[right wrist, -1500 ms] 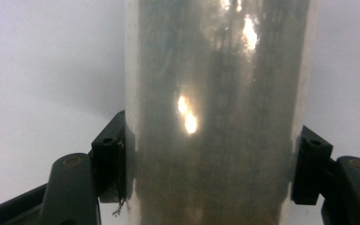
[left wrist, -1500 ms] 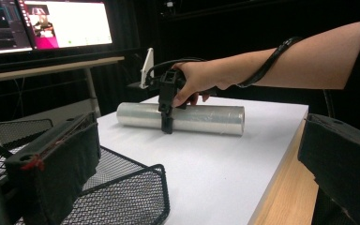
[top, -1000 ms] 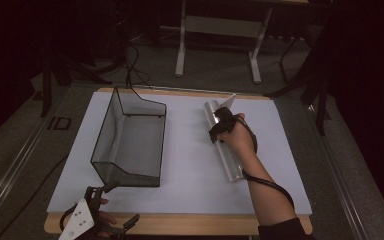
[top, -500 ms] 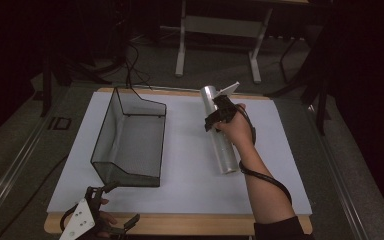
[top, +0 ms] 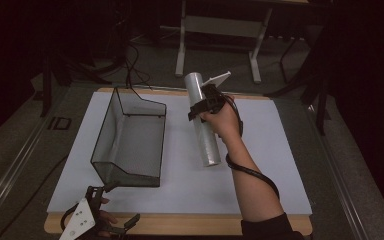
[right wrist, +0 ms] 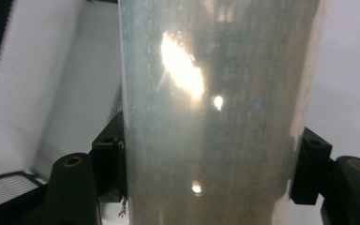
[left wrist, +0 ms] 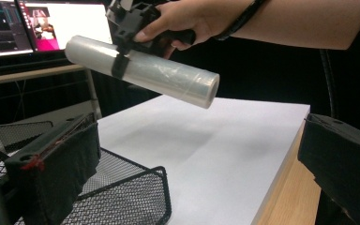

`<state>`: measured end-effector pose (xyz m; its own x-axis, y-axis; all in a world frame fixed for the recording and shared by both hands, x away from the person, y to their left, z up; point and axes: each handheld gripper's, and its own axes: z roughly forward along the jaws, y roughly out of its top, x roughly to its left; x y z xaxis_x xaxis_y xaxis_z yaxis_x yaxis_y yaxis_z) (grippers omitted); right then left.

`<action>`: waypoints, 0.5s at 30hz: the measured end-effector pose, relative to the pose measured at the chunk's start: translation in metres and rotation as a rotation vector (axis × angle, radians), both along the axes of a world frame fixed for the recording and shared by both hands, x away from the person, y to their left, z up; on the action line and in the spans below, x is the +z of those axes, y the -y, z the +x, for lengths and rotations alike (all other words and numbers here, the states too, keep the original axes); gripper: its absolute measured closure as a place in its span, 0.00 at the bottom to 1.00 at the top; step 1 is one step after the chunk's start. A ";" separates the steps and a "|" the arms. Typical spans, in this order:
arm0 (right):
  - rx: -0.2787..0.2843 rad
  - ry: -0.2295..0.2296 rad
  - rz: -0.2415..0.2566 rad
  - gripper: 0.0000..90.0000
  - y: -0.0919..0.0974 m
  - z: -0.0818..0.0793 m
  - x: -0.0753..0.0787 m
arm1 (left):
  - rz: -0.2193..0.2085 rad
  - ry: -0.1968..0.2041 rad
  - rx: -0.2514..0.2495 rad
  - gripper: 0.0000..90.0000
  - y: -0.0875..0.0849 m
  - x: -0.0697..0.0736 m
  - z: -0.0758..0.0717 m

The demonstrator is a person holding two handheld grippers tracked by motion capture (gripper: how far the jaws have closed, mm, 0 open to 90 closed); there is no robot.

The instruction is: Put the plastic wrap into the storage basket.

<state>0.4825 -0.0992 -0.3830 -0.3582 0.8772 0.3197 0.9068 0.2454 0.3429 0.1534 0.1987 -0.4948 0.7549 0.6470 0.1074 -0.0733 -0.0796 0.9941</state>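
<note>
A long roll of clear plastic film [top: 201, 120] hangs in the air over the white mat, tilted with its far end higher. My right gripper [top: 200, 107] is shut on it near that far end; in the right gripper view the roll [right wrist: 211, 112] sits between both jaws, and in the left gripper view the roll [left wrist: 145, 70] floats above the mat. A black wire-mesh basket [top: 130, 137] stands left of the roll, open side up. My left gripper [top: 111, 201] rests at the table's front left edge by the basket's near corner, jaws open and nothing between them.
A white mat [top: 270, 165] covers the wooden table [top: 190, 224]. A cable trails from the right hand along the forearm. Beyond the table stand a metal frame [top: 220, 30] and floor cables. Monitors [left wrist: 51, 23] glow in the left gripper view.
The right hand has lifted the film roll off the mat and carried it up and slightly left, toward the basket. The left gripper has stayed put.
</note>
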 end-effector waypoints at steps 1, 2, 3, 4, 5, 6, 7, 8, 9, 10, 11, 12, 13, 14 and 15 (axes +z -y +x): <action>0.004 0.012 0.015 0.36 -0.008 -0.001 0.005 | -0.003 -0.002 -0.002 0.00 0.000 0.000 0.000; 0.004 0.012 0.015 0.36 -0.008 -0.001 0.005 | -0.003 -0.002 -0.002 0.00 0.000 0.000 0.000; 0.012 0.019 0.016 0.36 -0.011 -0.001 0.007 | -0.002 -0.002 -0.002 0.00 0.000 0.000 0.000; 0.029 0.039 0.030 0.36 -0.022 -0.004 0.014 | 0.001 0.000 -0.001 0.00 0.000 0.000 0.000; 0.029 0.047 0.041 0.36 -0.025 -0.005 0.016 | 0.001 0.000 -0.001 0.00 0.000 0.000 0.000; 0.026 0.059 0.056 0.36 -0.030 -0.005 0.018 | 0.001 0.003 0.003 0.00 0.000 0.000 0.000; 0.022 0.065 0.068 0.36 -0.033 -0.006 0.020 | -0.001 0.004 0.003 0.00 0.000 0.000 0.000; 0.019 0.080 0.083 0.36 -0.037 -0.006 0.022 | -0.002 0.006 0.006 0.00 0.000 0.001 -0.001; 0.017 0.094 0.091 0.36 -0.041 -0.007 0.024 | -0.002 0.007 0.005 0.00 0.000 0.001 -0.001; 0.020 0.106 0.103 0.36 -0.044 -0.008 0.026 | -0.001 0.007 0.004 0.00 0.000 0.001 -0.001; 0.016 0.115 0.116 0.36 -0.048 -0.009 0.027 | -0.002 0.006 0.004 0.00 0.000 0.001 -0.001; 0.014 0.117 0.128 0.36 -0.052 -0.009 0.028 | -0.002 0.006 0.004 0.00 0.000 0.001 -0.001; 0.011 0.126 0.149 0.36 -0.055 -0.010 0.029 | -0.002 0.004 0.002 0.00 -0.001 0.001 -0.001; 0.011 0.121 0.156 0.36 -0.058 -0.010 0.030 | -0.002 0.005 0.004 0.00 -0.001 0.001 -0.001; 0.011 0.121 0.156 0.36 -0.058 -0.010 0.030 | -0.002 0.005 0.004 0.00 -0.001 0.001 -0.001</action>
